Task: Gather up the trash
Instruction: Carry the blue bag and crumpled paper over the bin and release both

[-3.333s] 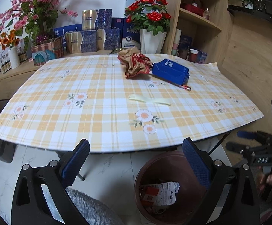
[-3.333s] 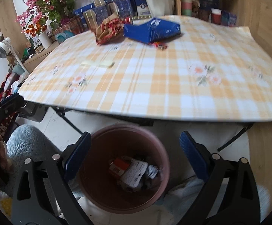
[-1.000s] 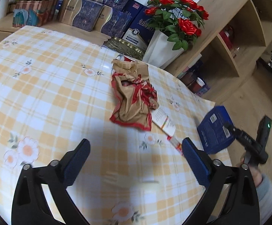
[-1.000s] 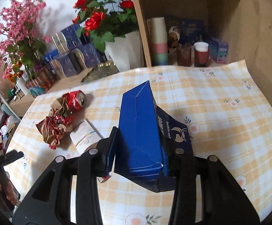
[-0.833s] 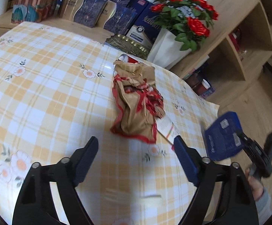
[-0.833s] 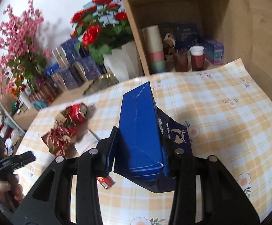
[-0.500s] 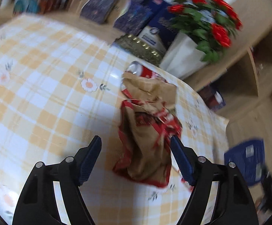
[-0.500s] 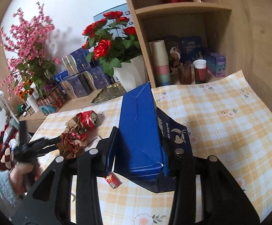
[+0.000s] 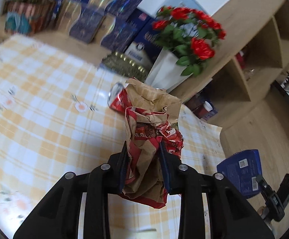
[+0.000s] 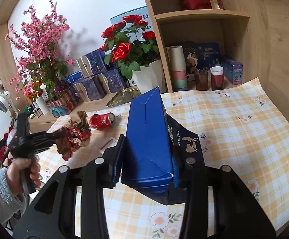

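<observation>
A crumpled brown-and-red paper bag [image 9: 150, 119] hangs just above the checked table, between the blue pads of my left gripper [image 9: 143, 149]. Its jaws are closing and the pads press the bag's sides. The right wrist view shows that gripper [image 10: 61, 134] at the left with the bag [image 10: 74, 137] in it. A crushed red can [image 9: 117, 99] lies on the cloth behind the bag. My right gripper [image 10: 147, 147] is shut on a blue carton [image 10: 146, 123], held above the table. The same carton [image 9: 240, 171] shows at lower right in the left wrist view.
A white vase of red roses [image 10: 148, 77] and blue gift boxes [image 10: 96, 75] stand behind the table [image 10: 244, 129]. Cups [image 10: 216, 77] sit in the wooden shelf on the right. A white leaflet [image 10: 108, 142] lies by the can. A hand [image 10: 25, 169] in a fleece sleeve grips the left tool.
My left gripper went forward to the paper bag, its jaws narrowed onto it, and the bag came up off the cloth, uncovering the can. The right gripper kept the carton and rose a little.
</observation>
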The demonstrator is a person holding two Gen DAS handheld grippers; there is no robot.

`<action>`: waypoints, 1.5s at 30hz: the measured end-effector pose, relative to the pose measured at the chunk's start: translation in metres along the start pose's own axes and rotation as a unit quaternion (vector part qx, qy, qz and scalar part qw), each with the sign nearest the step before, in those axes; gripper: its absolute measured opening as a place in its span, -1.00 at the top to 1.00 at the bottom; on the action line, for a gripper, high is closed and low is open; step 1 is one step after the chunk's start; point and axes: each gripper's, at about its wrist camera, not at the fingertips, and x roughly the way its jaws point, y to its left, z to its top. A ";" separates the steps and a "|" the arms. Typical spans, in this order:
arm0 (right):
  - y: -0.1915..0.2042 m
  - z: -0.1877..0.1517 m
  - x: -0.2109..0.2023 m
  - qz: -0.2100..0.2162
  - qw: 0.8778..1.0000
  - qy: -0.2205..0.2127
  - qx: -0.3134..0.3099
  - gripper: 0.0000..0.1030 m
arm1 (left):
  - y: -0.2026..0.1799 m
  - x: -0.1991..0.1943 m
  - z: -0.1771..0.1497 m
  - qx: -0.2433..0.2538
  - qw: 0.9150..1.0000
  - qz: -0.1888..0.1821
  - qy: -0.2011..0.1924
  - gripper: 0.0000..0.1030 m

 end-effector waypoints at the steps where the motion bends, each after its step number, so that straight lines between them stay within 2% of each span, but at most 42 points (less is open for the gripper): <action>1: 0.002 -0.001 -0.003 0.003 1.000 -0.001 0.002 0.21 | -0.004 -0.015 -0.001 0.010 1.000 0.005 -0.006 0.45; 7: 0.025 -0.010 -0.031 0.033 0.999 -0.001 0.013 0.21 | -0.019 -0.090 -0.023 0.060 0.997 0.028 -0.028 0.45; 12: 0.046 -0.023 -0.056 0.056 0.998 0.004 0.017 0.21 | -0.018 -0.144 -0.058 0.065 0.997 0.025 -0.025 0.45; 23: 0.093 -0.068 -0.113 0.118 0.992 0.035 0.026 0.21 | -0.019 -0.222 -0.148 0.060 0.998 0.010 -0.020 0.45; 28: 0.118 -0.102 -0.127 0.155 0.985 0.071 0.013 0.21 | -0.022 -0.244 -0.180 0.069 0.997 0.011 -0.017 0.44; 35: 0.138 -0.159 -0.112 0.180 0.972 0.151 0.009 0.21 | -0.022 -0.256 -0.199 0.081 0.996 0.017 -0.013 0.44; 40: 0.138 -0.200 -0.083 0.171 0.966 0.193 0.026 0.21 | -0.015 -0.253 -0.204 0.068 0.997 0.017 -0.006 0.44; 45: 0.132 -0.234 -0.044 0.144 0.958 0.243 0.046 0.21 | -0.010 -0.249 -0.207 0.060 0.998 0.018 0.002 0.44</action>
